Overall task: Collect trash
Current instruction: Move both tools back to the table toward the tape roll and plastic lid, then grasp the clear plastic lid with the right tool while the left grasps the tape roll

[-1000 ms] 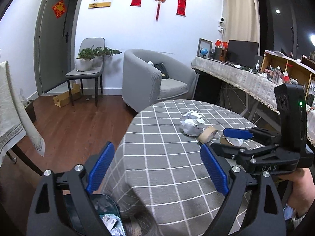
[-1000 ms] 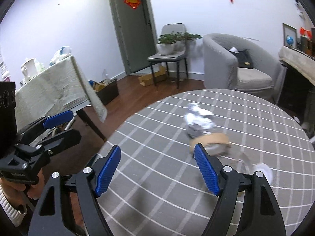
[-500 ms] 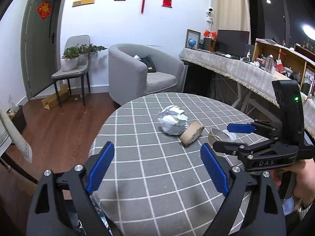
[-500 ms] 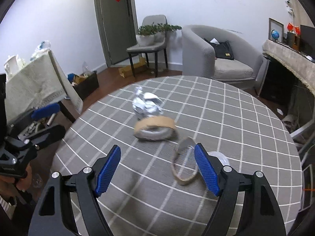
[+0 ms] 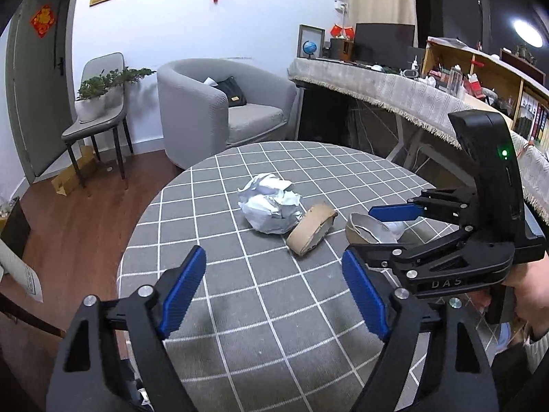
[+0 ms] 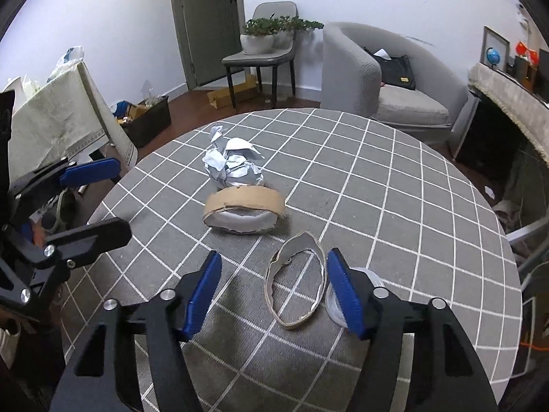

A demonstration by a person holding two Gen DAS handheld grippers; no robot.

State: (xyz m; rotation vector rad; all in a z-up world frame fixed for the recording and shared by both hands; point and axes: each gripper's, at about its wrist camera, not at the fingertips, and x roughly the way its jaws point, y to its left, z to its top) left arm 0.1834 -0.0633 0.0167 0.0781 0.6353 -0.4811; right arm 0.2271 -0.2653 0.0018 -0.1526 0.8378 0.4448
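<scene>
Trash on round grey checked table (image 5: 260, 309), seen from left wrist: crumpled white paper ball (image 5: 269, 207) near table's middle, wide cardboard tape ring (image 5: 310, 228) touching its right side, tilted on edge. Further right, thin flattened cardboard ring (image 5: 365, 230), partly hidden behind right gripper (image 5: 372, 230). Left gripper (image 5: 274, 290) above near part of table, jaws closing, blue pads apart, nothing between them. Right gripper reaching in from right, held by hand (image 5: 530, 288), one blue finger (image 5: 394, 212) over thin ring's far side. Grey armchair (image 5: 219, 103) and chair with potted plant (image 5: 99, 96) behind table.

From right wrist: paper ball (image 6: 233, 166) farthest, wide tape ring (image 6: 243, 211) just in front, touching it. Thin ring (image 6: 296, 288) lying flat between right gripper's (image 6: 272, 290) pads, close by right pad, left pad well clear. Jaws closing, not yet pressing on ring. Small white plastic lid (image 6: 372, 281) just right of thin ring, largely behind right finger. Left gripper (image 6: 87, 199) at left edge, off table's rim, fingers spread, empty.
</scene>
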